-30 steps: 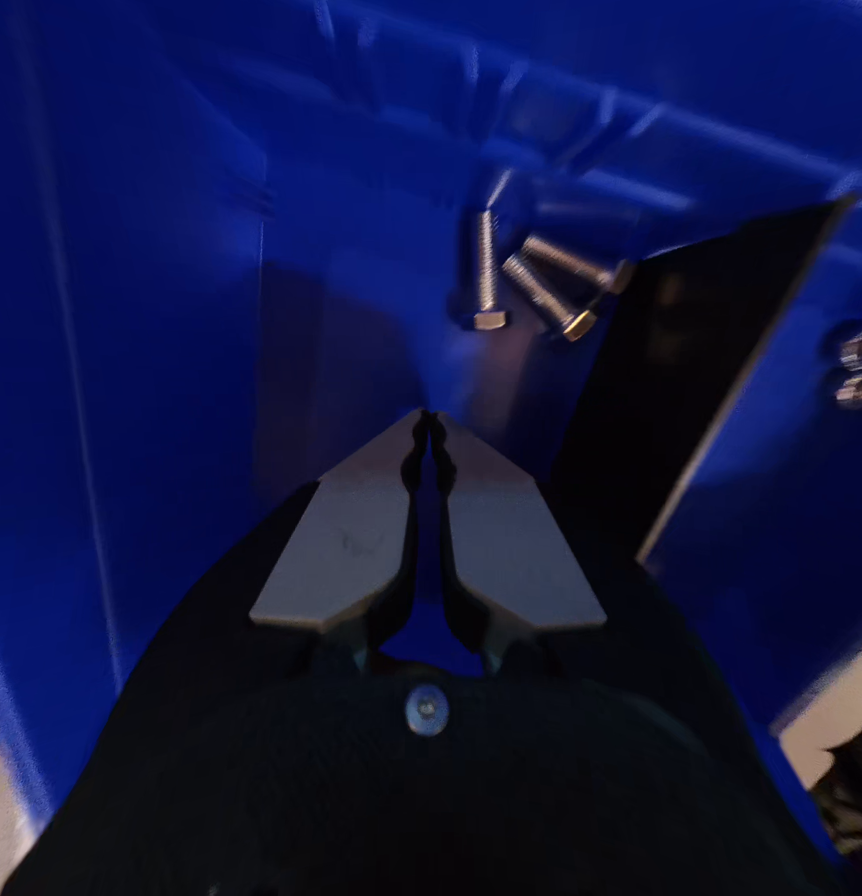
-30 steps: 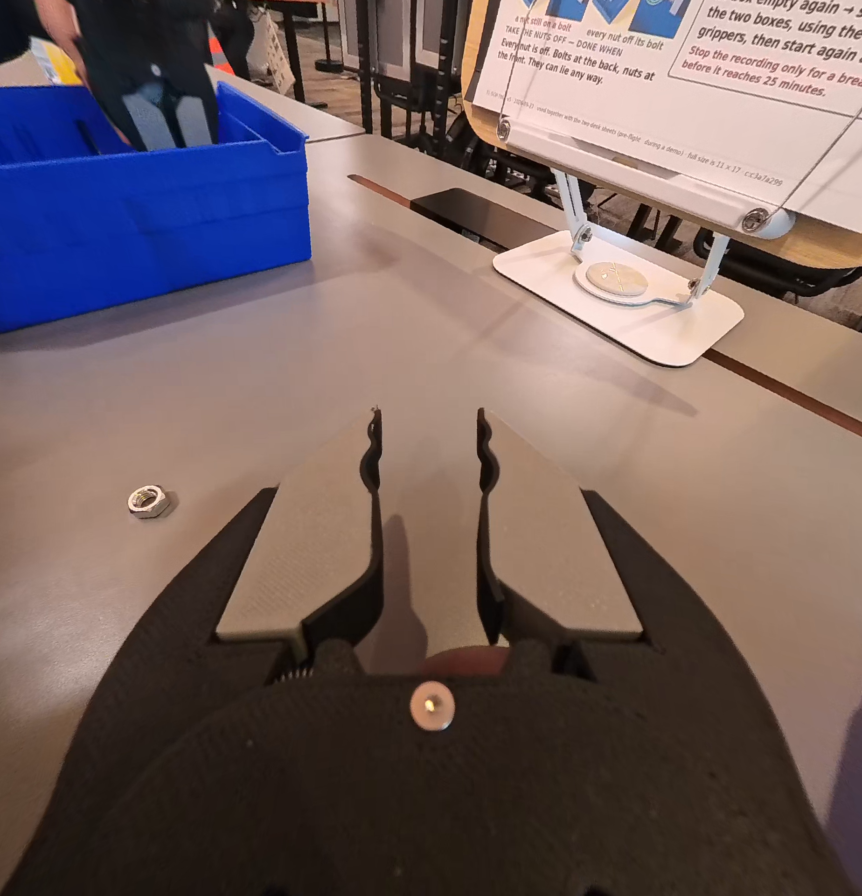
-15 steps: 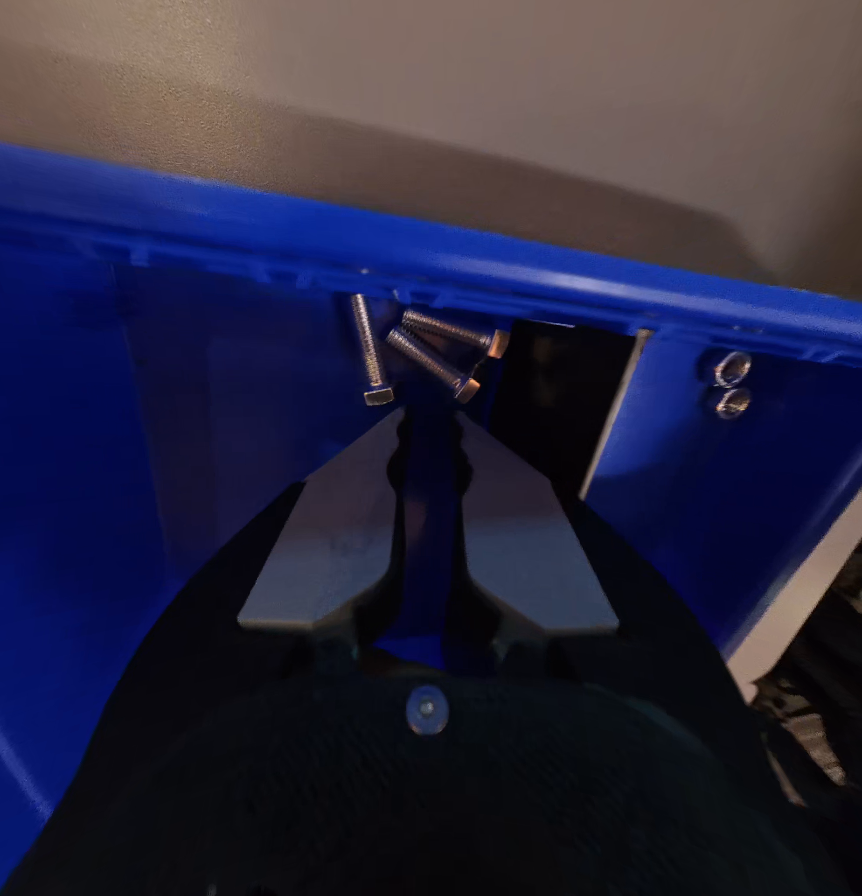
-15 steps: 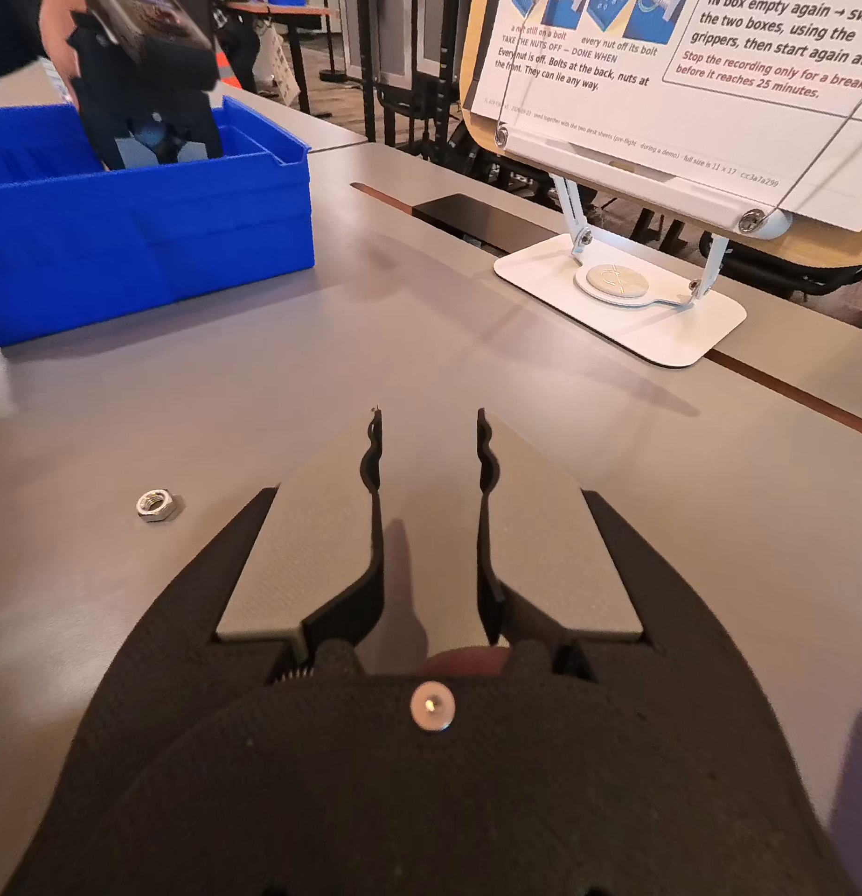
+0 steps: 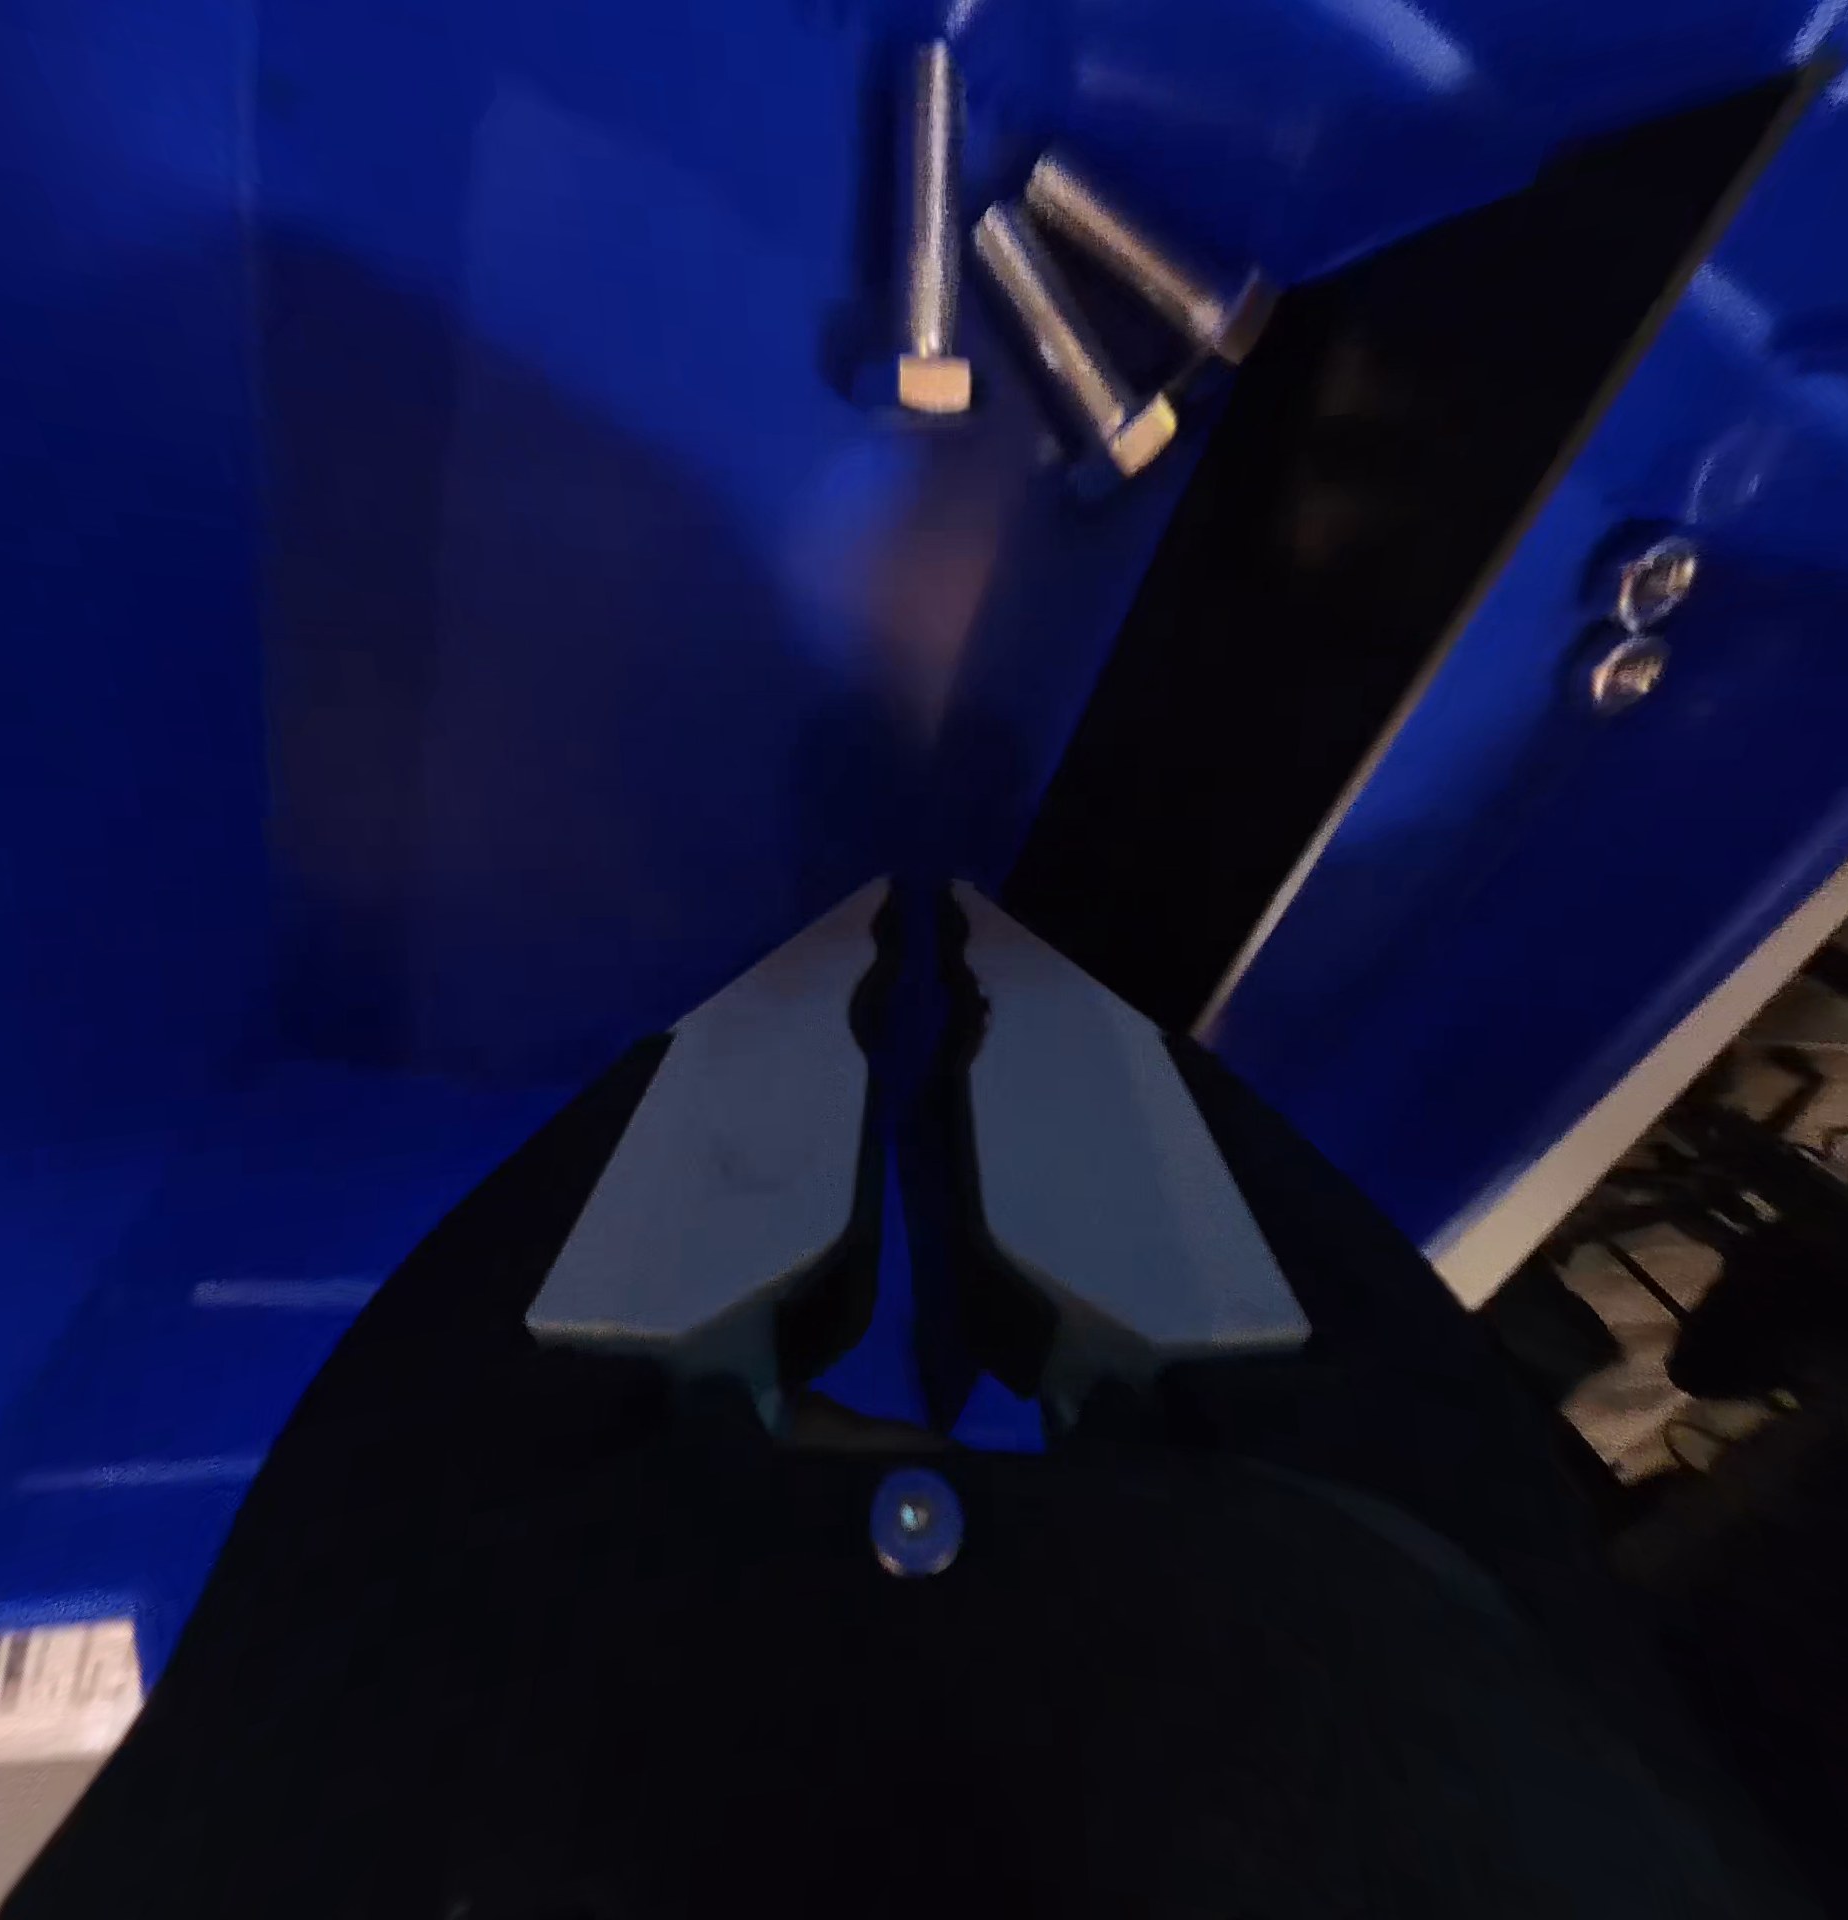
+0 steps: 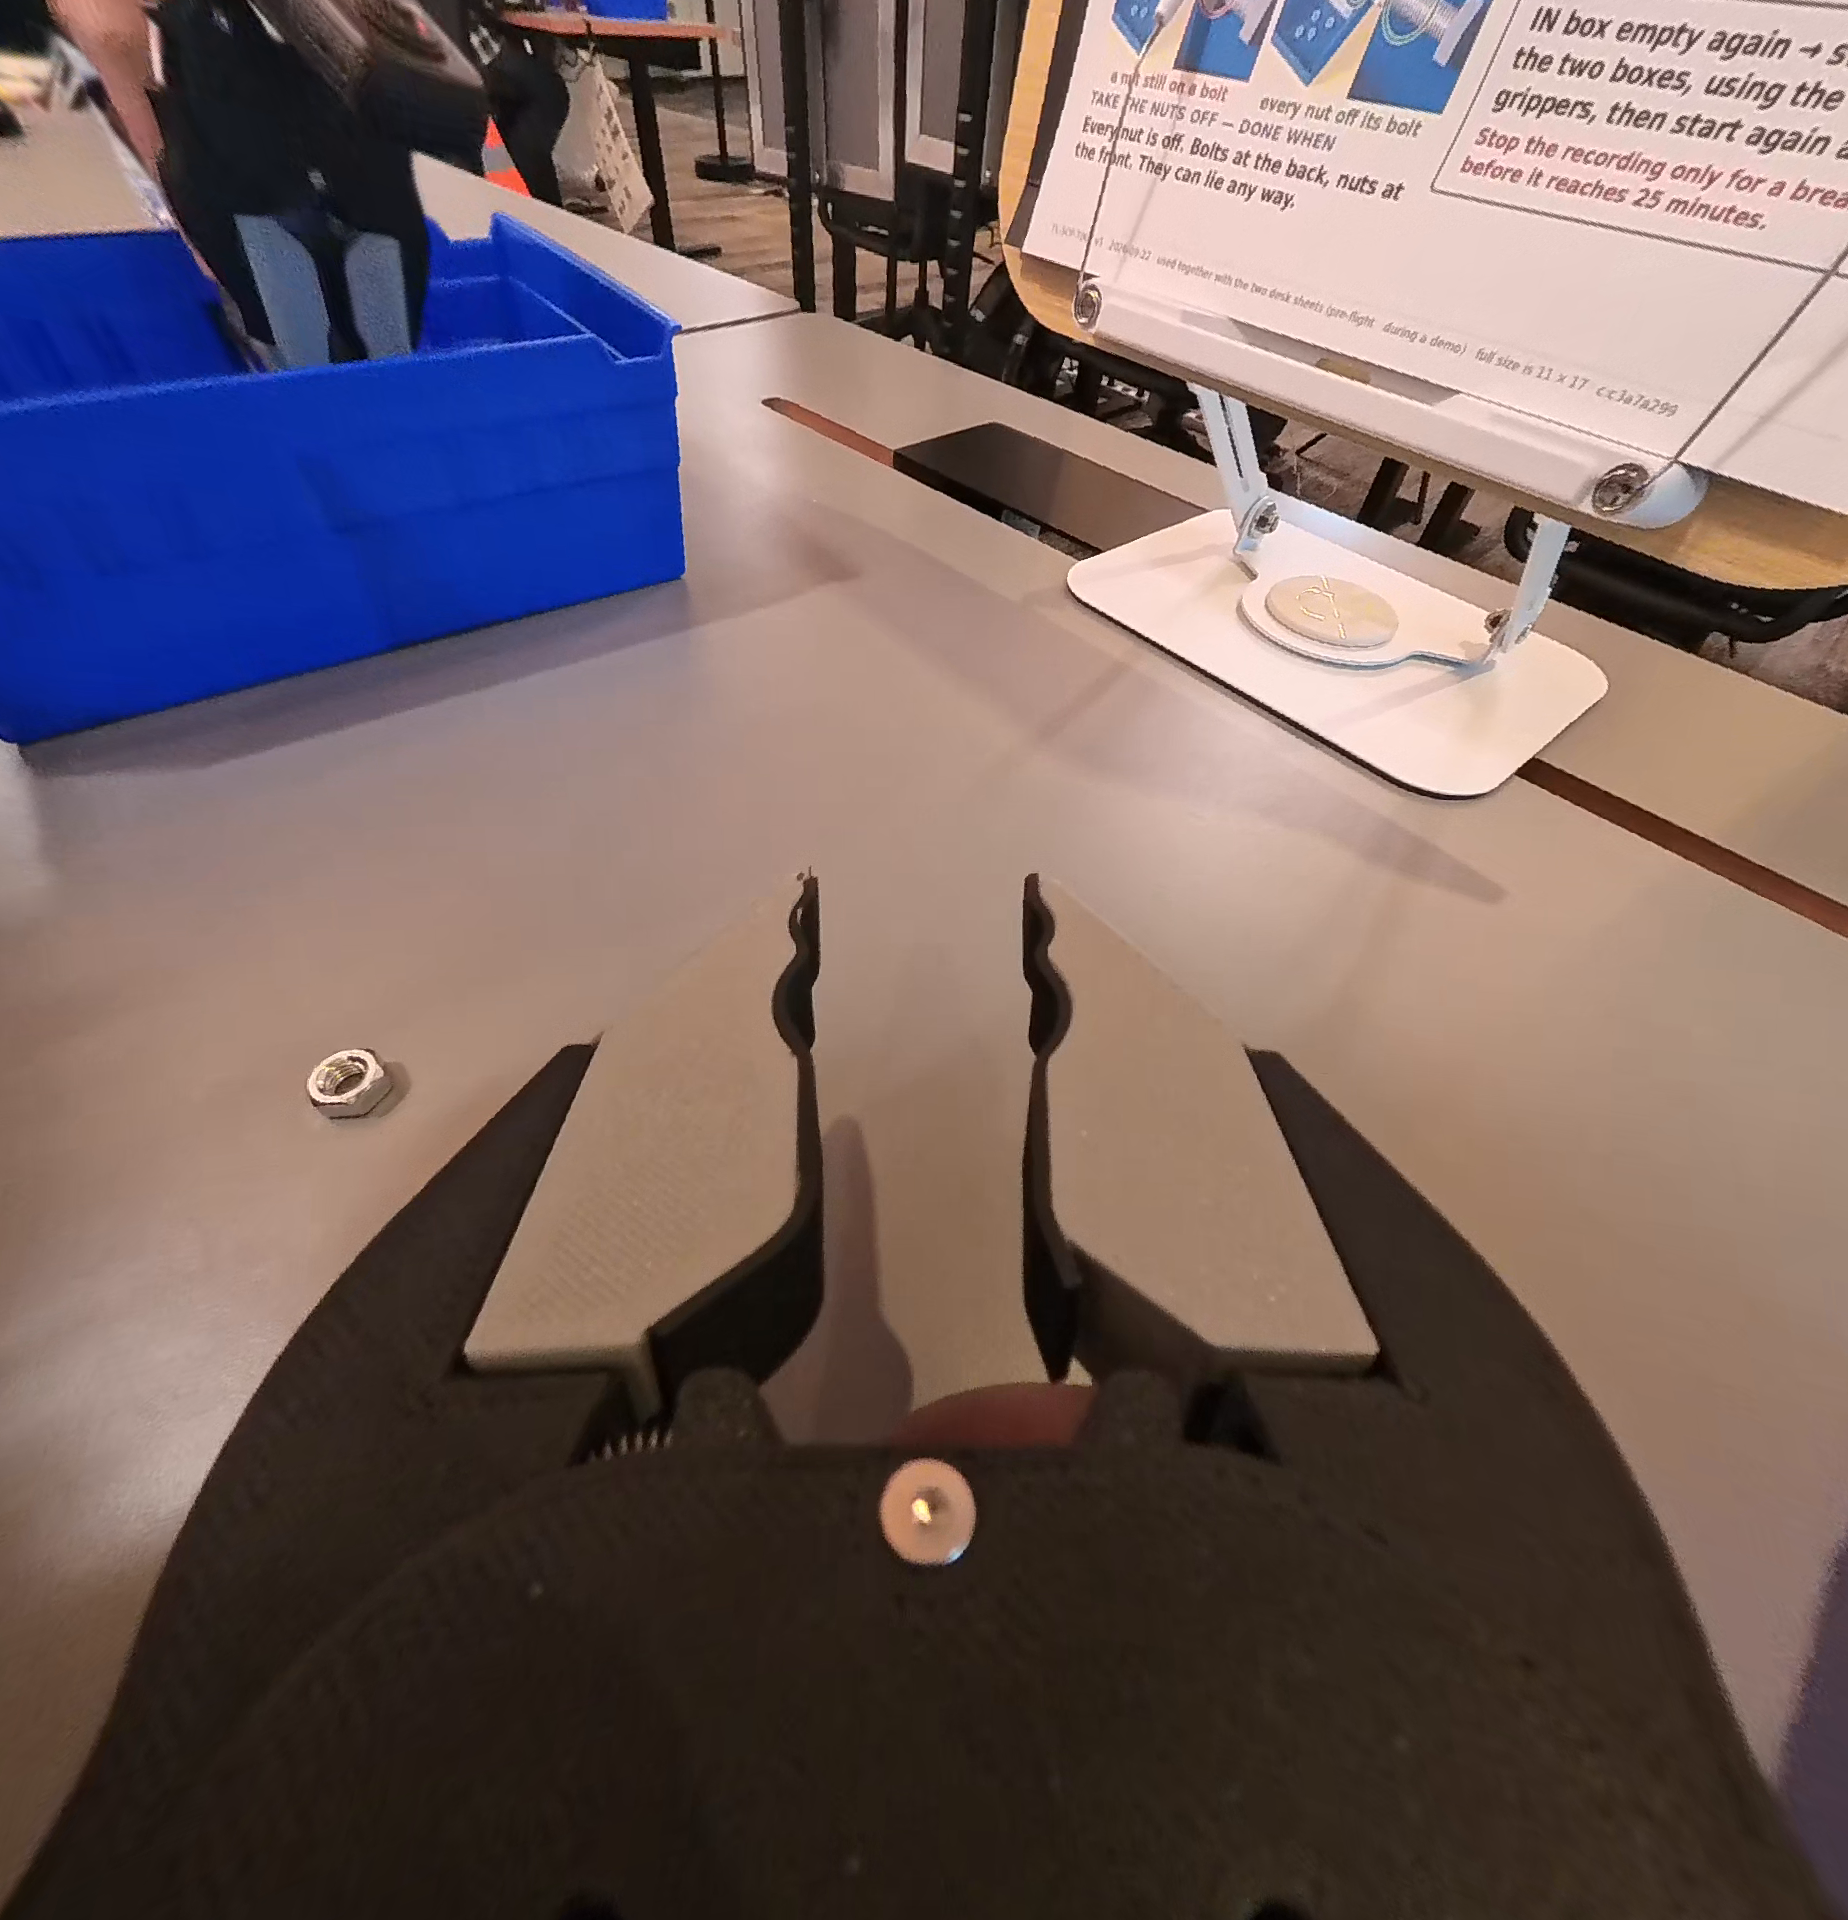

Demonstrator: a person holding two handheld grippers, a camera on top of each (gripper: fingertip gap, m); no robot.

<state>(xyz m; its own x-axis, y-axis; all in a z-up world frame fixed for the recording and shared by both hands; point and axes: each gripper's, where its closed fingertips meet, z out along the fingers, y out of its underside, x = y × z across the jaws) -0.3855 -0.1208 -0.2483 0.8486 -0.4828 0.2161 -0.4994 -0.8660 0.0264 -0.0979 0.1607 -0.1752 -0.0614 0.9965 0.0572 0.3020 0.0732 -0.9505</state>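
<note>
Grey table (image 6: 899, 727) carries a blue bin (image 6: 328, 520) and one loose hex nut (image 6: 354, 1084). Left gripper (image 5: 922, 894), almost closed and empty, hangs inside the bin near three bolts (image 5: 1055, 312). Right gripper (image 6: 920, 904) is spread, empty, beside the nut.

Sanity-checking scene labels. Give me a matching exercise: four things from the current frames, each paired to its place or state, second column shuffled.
Things:
1. bolts
2. loose nut
3. right gripper
4. black divider

Places or states:
A. upright inside the blue bin, between two compartments
B. open, empty, over the grey table
C. lying on the bin floor, left of the divider
D. alone on the table, outside the bin

Pairs: 1-C, 2-D, 3-B, 4-A
</note>
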